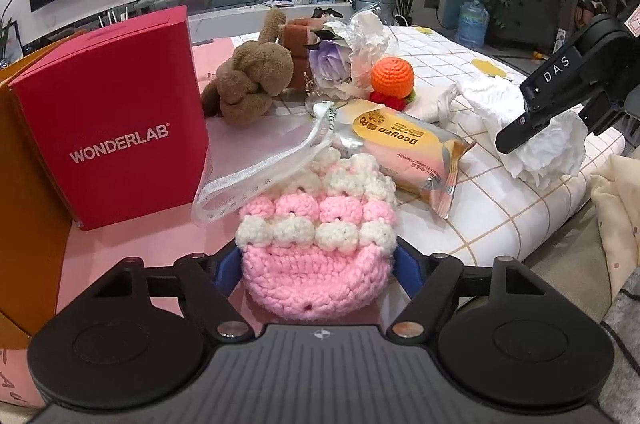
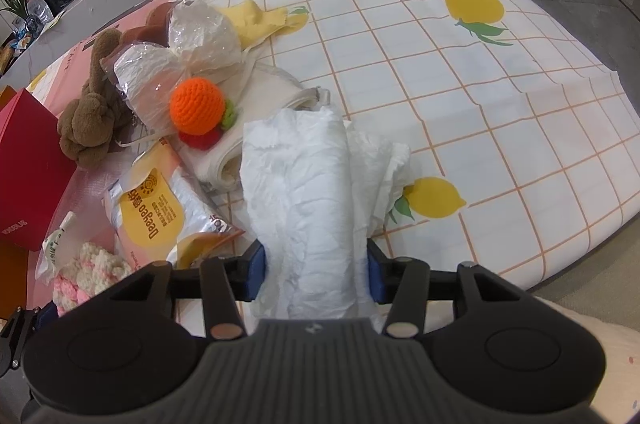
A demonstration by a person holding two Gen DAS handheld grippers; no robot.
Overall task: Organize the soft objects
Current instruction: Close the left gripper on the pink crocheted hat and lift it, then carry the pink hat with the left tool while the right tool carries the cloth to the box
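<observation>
My left gripper (image 1: 316, 266) is shut on a pink and white crochet pouch (image 1: 316, 244), held just above the pink mat (image 1: 152, 244). My right gripper (image 2: 316, 274) is shut on a crumpled white cloth (image 2: 304, 192) over the lemon-print sheet (image 2: 460, 72); it also shows in the left wrist view (image 1: 548, 128). A brown plush knot (image 1: 252, 80), an orange crochet ball (image 1: 392, 74), a yellow wipes pack (image 1: 404, 144) and a clear mesh bag (image 1: 260, 164) lie between them.
A red WONDERLAB box (image 1: 112, 128) stands at the left, next to an orange box (image 1: 24, 224). A wrapped flower bouquet (image 1: 344, 52) lies behind the ball. A folded cream cloth (image 2: 260, 112) lies under the ball. The bed edge (image 2: 580, 244) drops off at the right.
</observation>
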